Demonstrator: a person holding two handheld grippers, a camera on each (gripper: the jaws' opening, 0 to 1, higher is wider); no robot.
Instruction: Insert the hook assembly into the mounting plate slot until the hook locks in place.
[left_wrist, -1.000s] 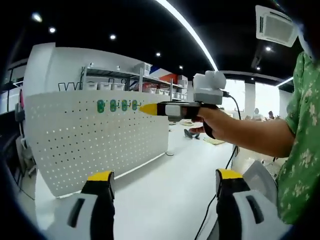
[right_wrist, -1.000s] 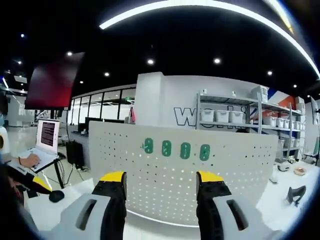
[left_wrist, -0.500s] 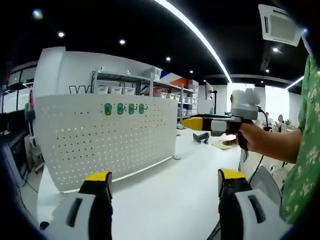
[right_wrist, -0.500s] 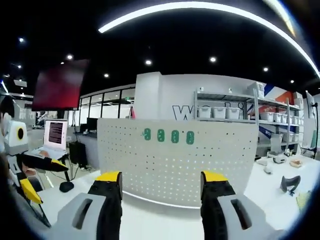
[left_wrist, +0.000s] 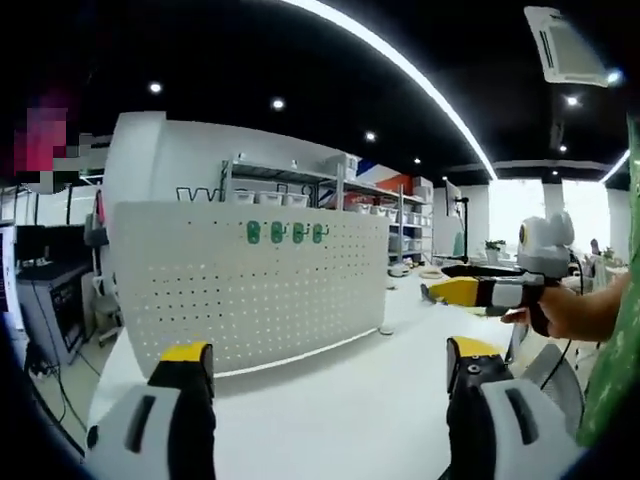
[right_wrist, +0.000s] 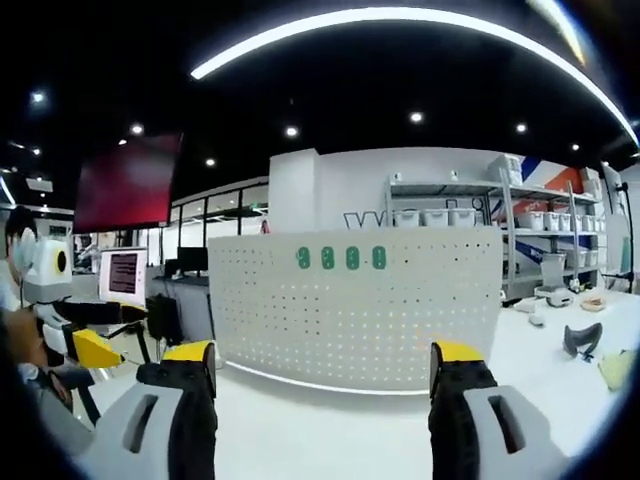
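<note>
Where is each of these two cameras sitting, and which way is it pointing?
Left gripper view: rides the left hand-held gripper, facing the white pegboard with green hooks; the right hand-held gripper and the person's hand enter from the right.
Right gripper view: rides the right hand-held gripper, squarely facing the pegboard.
Shared: pegboard, hooks, white table.

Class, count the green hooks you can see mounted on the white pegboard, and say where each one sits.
4. The green hooks sit side by side in one row near the top edge of the pegboard. Any behind it would be hidden.
</note>
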